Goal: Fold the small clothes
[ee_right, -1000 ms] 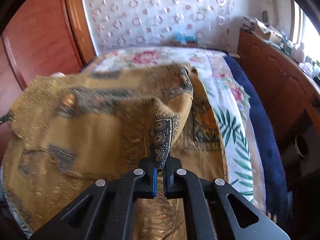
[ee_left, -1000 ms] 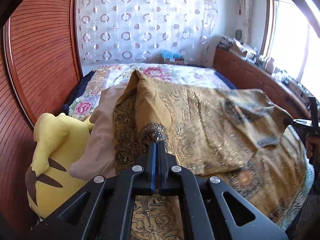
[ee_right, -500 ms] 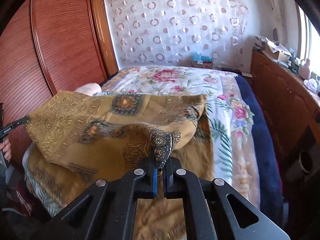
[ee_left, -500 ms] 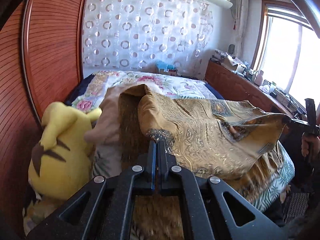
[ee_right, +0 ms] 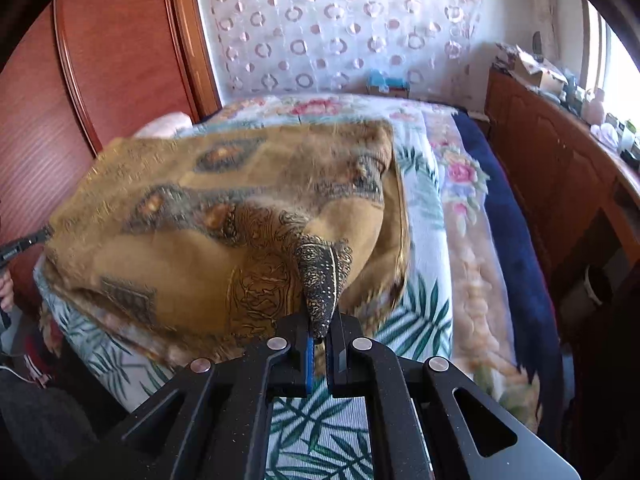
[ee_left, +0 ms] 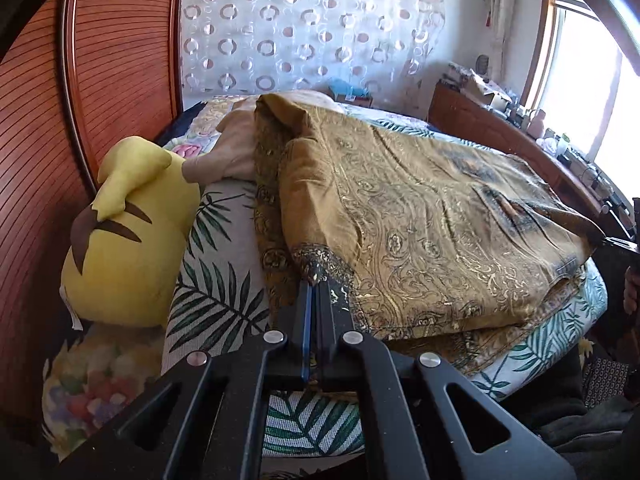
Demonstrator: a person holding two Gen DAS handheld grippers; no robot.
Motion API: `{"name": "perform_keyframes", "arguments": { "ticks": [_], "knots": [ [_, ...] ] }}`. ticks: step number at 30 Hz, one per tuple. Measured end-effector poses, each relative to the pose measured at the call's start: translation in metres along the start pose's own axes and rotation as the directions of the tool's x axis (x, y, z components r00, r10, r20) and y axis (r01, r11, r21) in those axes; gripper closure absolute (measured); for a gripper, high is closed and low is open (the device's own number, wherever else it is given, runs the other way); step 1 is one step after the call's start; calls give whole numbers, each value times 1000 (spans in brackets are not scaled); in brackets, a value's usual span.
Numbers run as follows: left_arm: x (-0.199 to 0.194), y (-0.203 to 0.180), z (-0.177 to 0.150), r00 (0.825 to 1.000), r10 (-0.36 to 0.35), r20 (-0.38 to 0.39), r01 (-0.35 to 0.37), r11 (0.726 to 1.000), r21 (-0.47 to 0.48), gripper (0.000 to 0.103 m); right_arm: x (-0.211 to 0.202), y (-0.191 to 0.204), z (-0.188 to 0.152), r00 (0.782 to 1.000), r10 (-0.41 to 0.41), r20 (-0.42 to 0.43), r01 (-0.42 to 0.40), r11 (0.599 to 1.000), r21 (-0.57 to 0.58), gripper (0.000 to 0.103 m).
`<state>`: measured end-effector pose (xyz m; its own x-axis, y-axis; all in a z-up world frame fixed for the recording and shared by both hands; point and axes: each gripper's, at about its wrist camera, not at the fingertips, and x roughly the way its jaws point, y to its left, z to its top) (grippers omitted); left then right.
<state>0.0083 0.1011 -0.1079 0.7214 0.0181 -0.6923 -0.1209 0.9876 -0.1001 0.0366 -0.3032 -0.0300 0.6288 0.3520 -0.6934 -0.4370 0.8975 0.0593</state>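
1. The left gripper [ee_left: 316, 282] is pinching a dark-bordered corner of the garment [ee_left: 432, 216], jaws pressed tight on the fabric.
2. The right gripper [ee_right: 320, 326] is pinching the opposite bordered corner, jaws likewise closed on cloth.
3. The garment, gold with a paisley print, is lying doubled over on the bed [ee_left: 216, 280], its top layer sagging between the two grippers.
4. A yellow plush [ee_left: 132, 236] is sitting at the bed's edge, beside the garment, against the wardrobe [ee_left: 120, 52].

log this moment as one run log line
step: folding | left tool: shut on gold cloth | right tool: shut on gold cloth | surface: bed
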Motion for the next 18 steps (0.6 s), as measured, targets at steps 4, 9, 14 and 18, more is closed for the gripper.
{"name": "perform_keyframes", "arguments": {
  "ticks": [4, 9, 14, 18],
  "knots": [
    [-5, -3, 1, 1000, 14, 21, -15, 1000, 7, 100, 1, 4, 3, 1000, 4, -5, -4, 1000, 16, 95],
    [-11, -1, 7, 1000, -12, 27, 12, 1000, -1, 84, -16, -4, 7, 1000, -5, 22, 4, 1000, 9, 73],
    [-11, -2, 9, 999, -29, 41, 30, 999, -17, 31, -28, -14, 0, 996, -63, 69, 60, 997, 43, 65],
    [-5, -5, 8, 999, -10, 33, 10, 1000, -6, 29, -11, -27, -2, 993, -110, 40, 106, 991, 87, 65]
  ]
}}
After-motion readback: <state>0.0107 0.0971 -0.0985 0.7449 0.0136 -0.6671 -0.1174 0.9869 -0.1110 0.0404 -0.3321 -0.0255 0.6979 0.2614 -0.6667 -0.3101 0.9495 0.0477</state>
